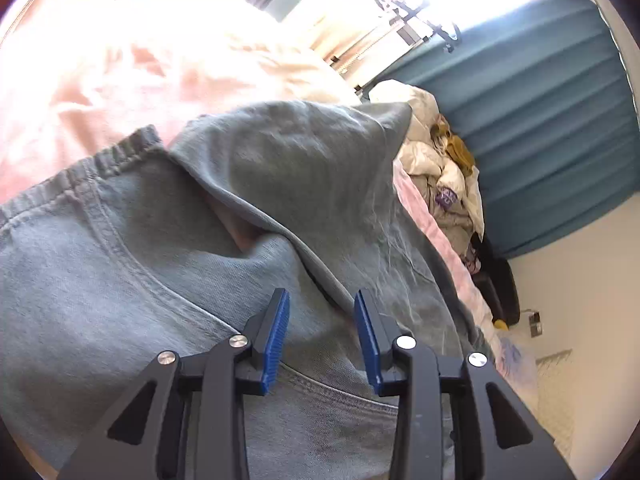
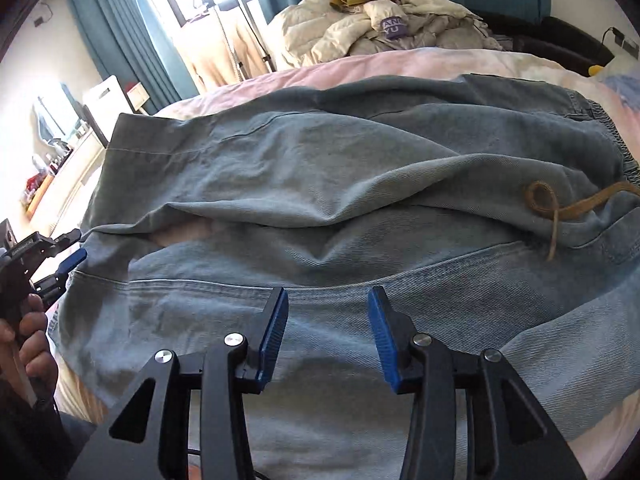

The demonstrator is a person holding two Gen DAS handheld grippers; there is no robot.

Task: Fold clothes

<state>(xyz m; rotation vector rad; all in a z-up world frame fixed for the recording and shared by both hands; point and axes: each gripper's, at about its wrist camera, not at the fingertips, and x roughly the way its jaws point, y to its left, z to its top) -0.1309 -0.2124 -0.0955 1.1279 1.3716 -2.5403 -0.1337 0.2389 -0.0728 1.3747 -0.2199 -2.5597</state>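
Note:
A pair of light blue denim trousers (image 2: 320,168) lies spread and creased across a pink bed cover (image 2: 400,64). Its elastic waistband (image 2: 600,152) is at the right, with a tan drawstring (image 2: 560,208) looped on the cloth. My right gripper (image 2: 328,300) hovers over the near seam, jaws apart, nothing between the blue pads. At the garment's left edge my left gripper (image 2: 74,246) is held by a hand (image 2: 32,344). In the left wrist view the left gripper (image 1: 322,300) stands open over the folded denim (image 1: 280,168), close to the waistband (image 1: 100,168).
A heap of white quilt and loose clothes (image 2: 360,28) lies at the far end of the bed. Teal curtains (image 1: 540,120) hang beside a bright window. A low dresser with small items (image 2: 68,184) stands left of the bed.

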